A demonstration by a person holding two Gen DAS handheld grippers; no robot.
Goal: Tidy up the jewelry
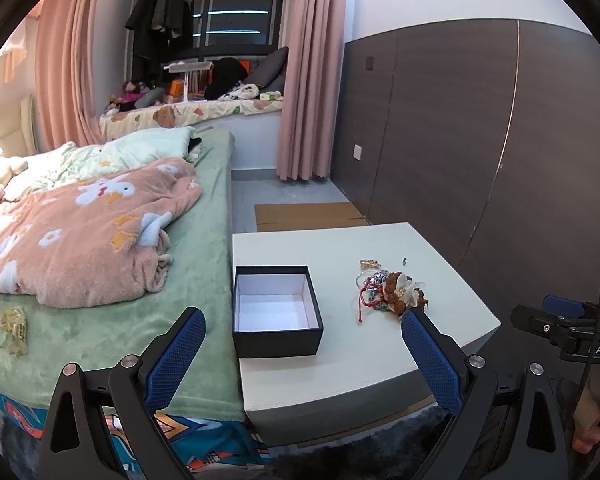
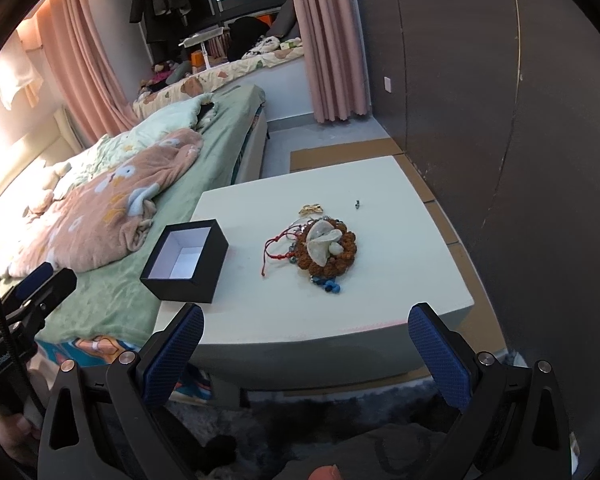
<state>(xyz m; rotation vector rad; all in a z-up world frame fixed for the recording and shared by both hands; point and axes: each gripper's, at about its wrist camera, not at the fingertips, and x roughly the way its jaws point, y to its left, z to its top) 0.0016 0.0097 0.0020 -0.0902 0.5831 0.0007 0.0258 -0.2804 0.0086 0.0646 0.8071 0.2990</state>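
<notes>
Here we hold both grippers, left gripper [image 1: 303, 322] and right gripper [image 2: 306, 320], released and empty, near the counter [image 2: 340, 300]; the jewelry pile [image 2: 320, 246] waits right of the open box [image 2: 186, 266], ready for sorting.

A box [image 2: 185, 266] sits on the table [image 2: 340, 312], left of the jewelry pile [image 2: 324, 246]. The bed [image 2: 140, 292] lies left of the table.
</notes>
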